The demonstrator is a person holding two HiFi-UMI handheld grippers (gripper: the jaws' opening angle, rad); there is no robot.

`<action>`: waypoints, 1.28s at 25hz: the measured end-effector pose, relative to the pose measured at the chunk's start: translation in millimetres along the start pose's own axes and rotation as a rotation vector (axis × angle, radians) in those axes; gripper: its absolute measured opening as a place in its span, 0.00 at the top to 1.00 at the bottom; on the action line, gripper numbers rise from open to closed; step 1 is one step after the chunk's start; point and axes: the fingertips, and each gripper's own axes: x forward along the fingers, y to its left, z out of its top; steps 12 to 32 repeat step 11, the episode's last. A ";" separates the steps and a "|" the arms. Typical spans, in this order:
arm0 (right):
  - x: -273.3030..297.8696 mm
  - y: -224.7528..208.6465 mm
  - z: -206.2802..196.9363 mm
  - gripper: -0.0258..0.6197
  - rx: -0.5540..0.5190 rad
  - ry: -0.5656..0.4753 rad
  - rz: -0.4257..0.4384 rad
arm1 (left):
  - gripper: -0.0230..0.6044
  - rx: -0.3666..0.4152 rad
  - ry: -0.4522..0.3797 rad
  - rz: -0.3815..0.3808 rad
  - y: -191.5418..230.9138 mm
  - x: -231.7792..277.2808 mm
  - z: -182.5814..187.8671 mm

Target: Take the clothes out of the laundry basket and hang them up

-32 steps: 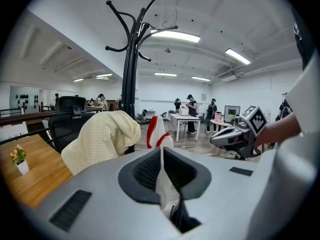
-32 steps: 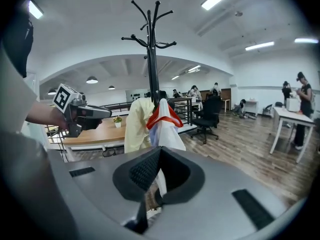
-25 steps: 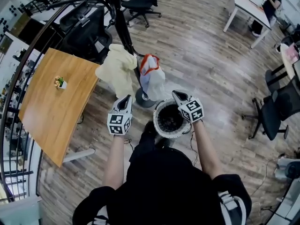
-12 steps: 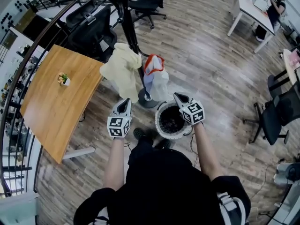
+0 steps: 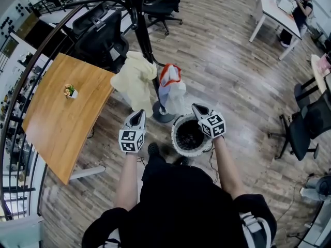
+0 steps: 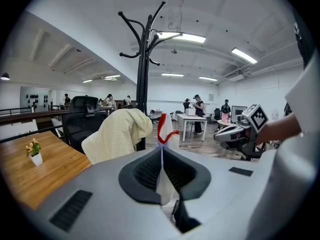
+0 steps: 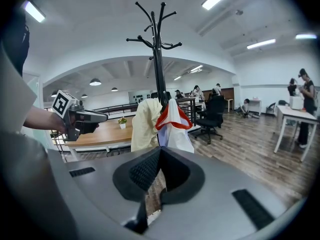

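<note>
An office with a wood-plank floor (image 5: 232,76): a wooden desk (image 5: 62,112) stands at the left, and beside it rises a black coat stand (image 5: 140,35). Two garments hang side by side on the stand, a pale yellow garment (image 5: 135,79) and a white garment with a red collar (image 5: 170,87). The round white laundry basket (image 5: 174,137) sits on the floor by the stand's base, dark inside. A person holds the left hand-held gripper (image 5: 138,113) and the right hand-held gripper (image 5: 196,107) on either side of the basket, both closed and empty. A small potted plant (image 5: 70,91) sits on the desk.
</note>
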 end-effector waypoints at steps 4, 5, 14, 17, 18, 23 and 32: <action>1.7 -2.8 2.0 0.95 0.003 -0.002 -0.006 | 0.92 0.000 0.000 -0.008 1.1 3.9 0.2; 2.5 -3.4 2.6 0.95 0.004 -0.003 -0.008 | 0.92 0.001 0.000 -0.009 1.9 4.5 0.2; 9.8 -1.4 1.8 0.95 0.020 -0.010 -0.013 | 0.92 -0.006 -0.008 -0.004 12.6 5.2 -1.2; 9.8 -1.4 1.8 0.95 0.020 -0.010 -0.013 | 0.92 -0.006 -0.008 -0.004 12.6 5.2 -1.2; 9.8 -1.4 1.8 0.95 0.020 -0.010 -0.013 | 0.92 -0.006 -0.008 -0.004 12.6 5.2 -1.2; 9.8 -1.4 1.8 0.95 0.020 -0.010 -0.013 | 0.92 -0.006 -0.008 -0.004 12.6 5.2 -1.2; 9.8 -1.4 1.8 0.95 0.020 -0.010 -0.013 | 0.92 -0.006 -0.008 -0.004 12.6 5.2 -1.2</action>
